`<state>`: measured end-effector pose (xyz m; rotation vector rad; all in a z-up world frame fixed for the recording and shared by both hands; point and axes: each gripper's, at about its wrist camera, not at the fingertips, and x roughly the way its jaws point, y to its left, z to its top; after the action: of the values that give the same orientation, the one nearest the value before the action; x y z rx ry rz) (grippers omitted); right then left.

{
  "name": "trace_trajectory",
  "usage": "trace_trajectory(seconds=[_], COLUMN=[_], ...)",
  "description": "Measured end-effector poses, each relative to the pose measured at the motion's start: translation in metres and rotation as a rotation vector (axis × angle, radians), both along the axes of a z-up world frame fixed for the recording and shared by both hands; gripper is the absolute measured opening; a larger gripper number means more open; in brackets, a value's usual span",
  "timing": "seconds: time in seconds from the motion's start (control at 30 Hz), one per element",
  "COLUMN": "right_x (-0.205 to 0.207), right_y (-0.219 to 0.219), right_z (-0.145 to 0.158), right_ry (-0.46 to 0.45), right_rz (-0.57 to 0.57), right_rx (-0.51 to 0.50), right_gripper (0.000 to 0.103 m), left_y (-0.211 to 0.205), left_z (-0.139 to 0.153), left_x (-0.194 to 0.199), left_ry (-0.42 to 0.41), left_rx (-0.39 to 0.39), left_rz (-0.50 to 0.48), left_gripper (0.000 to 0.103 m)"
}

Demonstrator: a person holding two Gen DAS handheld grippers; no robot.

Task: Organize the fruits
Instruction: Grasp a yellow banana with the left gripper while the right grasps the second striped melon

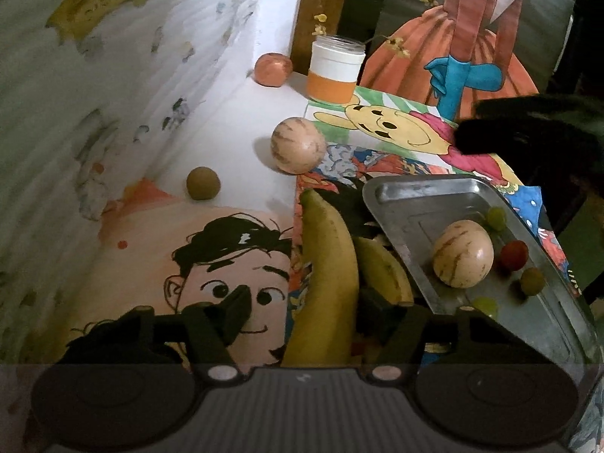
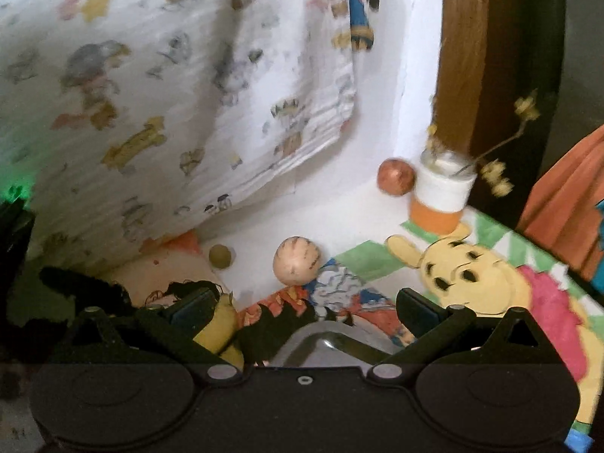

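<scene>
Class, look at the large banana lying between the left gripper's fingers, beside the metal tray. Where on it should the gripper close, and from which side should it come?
Grip the large banana across its thick middle, coming down from above with the left gripper as it points now. The fruit runs lengthwise between the fingers, so they close across its narrow width. A second banana and the metal tray crowd its right side, so the right finger probably has little room.

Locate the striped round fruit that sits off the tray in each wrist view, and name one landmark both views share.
Left wrist view: the striped round fruit sits just above centre, on the white surface at the edge of the cartoon mat.
Right wrist view: it lies at centre, slightly below the middle, at the same mat edge.
Shared landmark: the orange-and-white jar, beyond the fruit.
</scene>
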<state>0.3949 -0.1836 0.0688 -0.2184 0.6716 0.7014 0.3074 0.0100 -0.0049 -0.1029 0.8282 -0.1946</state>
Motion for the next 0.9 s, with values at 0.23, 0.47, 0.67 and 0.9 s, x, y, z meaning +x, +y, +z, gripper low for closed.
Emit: trace_trajectory(seconds=[0.23, 0.47, 0.67, 0.9], right_x=[0.044, 0.072, 0.083, 0.09], right_y=[0.041, 0.074, 0.091, 0.092], right_z=[-0.024, -0.049, -0.066, -0.074], right_ry=[0.082, 0.151, 0.184, 0.185], right_rz=[-0.006, -0.015, -0.032, -0.075], right_rx=[-0.004, -0.034, -0.06, -0.064], right_gripper=[0.094, 0.085, 0.076, 0.058], left_y=[-0.005, -0.006, -0.006, -0.006], left_z=[-0.002, -0.003, -0.005, -0.004], left_x=[0.001, 0.004, 0.004, 0.003], left_ry=[-0.007, -0.015, -0.029, -0.031], left_rx=[-0.028, -0.03, -0.03, -0.02], left_rz=[-0.047, -0.044, -0.037, -0.051], left_gripper=[0.041, 0.04, 0.04, 0.04])
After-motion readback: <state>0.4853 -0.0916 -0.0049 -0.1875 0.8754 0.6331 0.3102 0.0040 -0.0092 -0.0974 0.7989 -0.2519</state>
